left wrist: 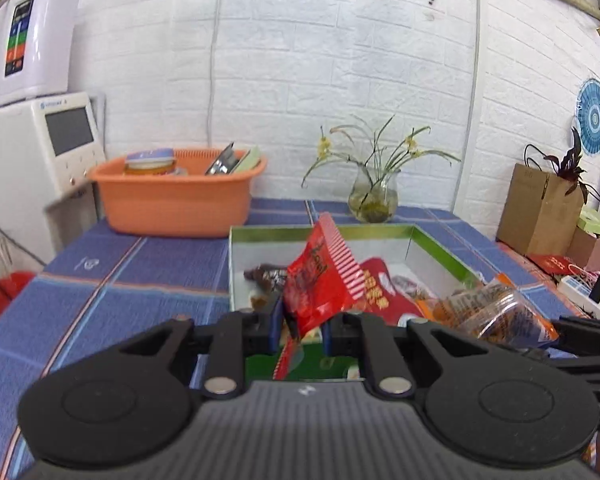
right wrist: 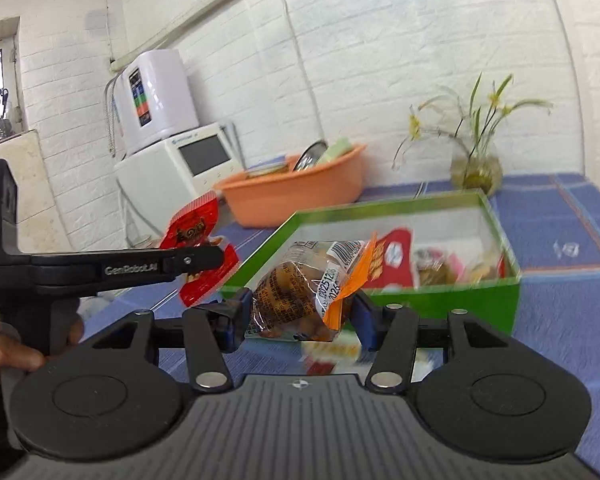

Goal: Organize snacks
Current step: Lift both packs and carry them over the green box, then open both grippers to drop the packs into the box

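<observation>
My left gripper (left wrist: 302,330) is shut on a red snack packet (left wrist: 320,276) with a striped edge and holds it up just before the near wall of a green box (left wrist: 320,231). The box holds several snack packs, among them a red pack (left wrist: 384,288) and a dark wrapped one (left wrist: 266,274). My right gripper (right wrist: 300,316) is shut on a clear snack bag with an orange edge (right wrist: 300,292), held in front of the box (right wrist: 440,298). That bag shows at the right in the left wrist view (left wrist: 496,312). The left gripper with the red packet (right wrist: 196,232) shows at left.
An orange basin (left wrist: 176,196) with a jar and dishes stands at the back left of the blue cloth-covered table (left wrist: 100,300). A glass vase with flowers (left wrist: 374,196) is behind the box. White appliances (left wrist: 32,140) stand left, cardboard boxes (left wrist: 540,208) right.
</observation>
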Demonstrator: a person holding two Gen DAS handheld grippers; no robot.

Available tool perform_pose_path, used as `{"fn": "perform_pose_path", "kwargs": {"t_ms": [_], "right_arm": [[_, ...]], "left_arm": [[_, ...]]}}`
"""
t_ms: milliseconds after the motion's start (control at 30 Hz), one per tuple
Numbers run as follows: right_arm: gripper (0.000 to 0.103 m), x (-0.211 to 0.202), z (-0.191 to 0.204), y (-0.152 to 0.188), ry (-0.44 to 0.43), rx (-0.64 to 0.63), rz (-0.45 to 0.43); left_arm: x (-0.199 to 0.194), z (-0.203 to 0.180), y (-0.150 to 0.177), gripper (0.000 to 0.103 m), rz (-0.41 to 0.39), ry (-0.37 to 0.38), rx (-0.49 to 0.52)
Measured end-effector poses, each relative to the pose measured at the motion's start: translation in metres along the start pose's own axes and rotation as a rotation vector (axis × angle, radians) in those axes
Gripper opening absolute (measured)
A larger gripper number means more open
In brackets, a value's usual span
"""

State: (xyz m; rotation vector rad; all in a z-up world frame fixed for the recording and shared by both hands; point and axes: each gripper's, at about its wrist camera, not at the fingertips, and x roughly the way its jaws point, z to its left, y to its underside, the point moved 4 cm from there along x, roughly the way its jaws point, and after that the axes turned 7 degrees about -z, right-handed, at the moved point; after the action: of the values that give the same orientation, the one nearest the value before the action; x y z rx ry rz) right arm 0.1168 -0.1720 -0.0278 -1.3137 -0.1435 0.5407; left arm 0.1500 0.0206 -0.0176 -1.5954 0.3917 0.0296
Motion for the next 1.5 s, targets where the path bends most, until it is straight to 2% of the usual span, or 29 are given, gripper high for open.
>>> {"fn": "perform_pose_path", "kwargs": {"t_ms": [133,267,433,500,700,833,933,1267,1467,1500], "right_arm": [[0.089,0.02,-0.021,-0.018,0.097,-0.039,-0.047],[0.089,0.048,-0.044,-0.032,0.213,-0.025,0.003],[0.089,0.061,-0.048,-0.041,0.268,-0.112,-0.036],[0.089,0.064,-0.048,-0.04,0.273,-0.142,-0.062],[0.089,0.082,-0.055,-0.037,0.29,-0.12,-0.049],[0.089,0.083,-0.059,-0.031,0.311,-0.085,-0.079],[0.089,0.088,-0.063,-0.028,0.292,-0.076,-0.049],[0.089,0.096,-0.066,-0.02,0.273,-0.106,-0.039],[0.093,0.104,-0.071,-0.013,0.272,-0.083,0.005],[0.095,0.105,-0.071,-0.012,0.269,-0.077,0.007]], "left_arm": [[0.019,-0.007,-0.014,0.013,-0.011,-0.002,0.029],[0.041,-0.007,-0.027,0.013,-0.002,0.01,0.006],[0.059,-0.006,-0.042,0.013,-0.015,0.012,-0.018],[0.066,-0.008,-0.045,0.013,-0.035,0.003,-0.024],[0.086,-0.013,-0.038,0.013,-0.083,-0.053,0.013],[0.102,-0.012,-0.021,0.013,-0.05,-0.052,0.004],[0.112,-0.014,-0.011,0.014,-0.028,-0.048,0.012],[0.123,-0.015,0.001,0.014,0.006,-0.078,0.051],[0.127,-0.018,0.007,0.017,0.02,-0.093,0.08],[0.128,-0.018,0.007,0.021,0.021,-0.091,0.078]]}}
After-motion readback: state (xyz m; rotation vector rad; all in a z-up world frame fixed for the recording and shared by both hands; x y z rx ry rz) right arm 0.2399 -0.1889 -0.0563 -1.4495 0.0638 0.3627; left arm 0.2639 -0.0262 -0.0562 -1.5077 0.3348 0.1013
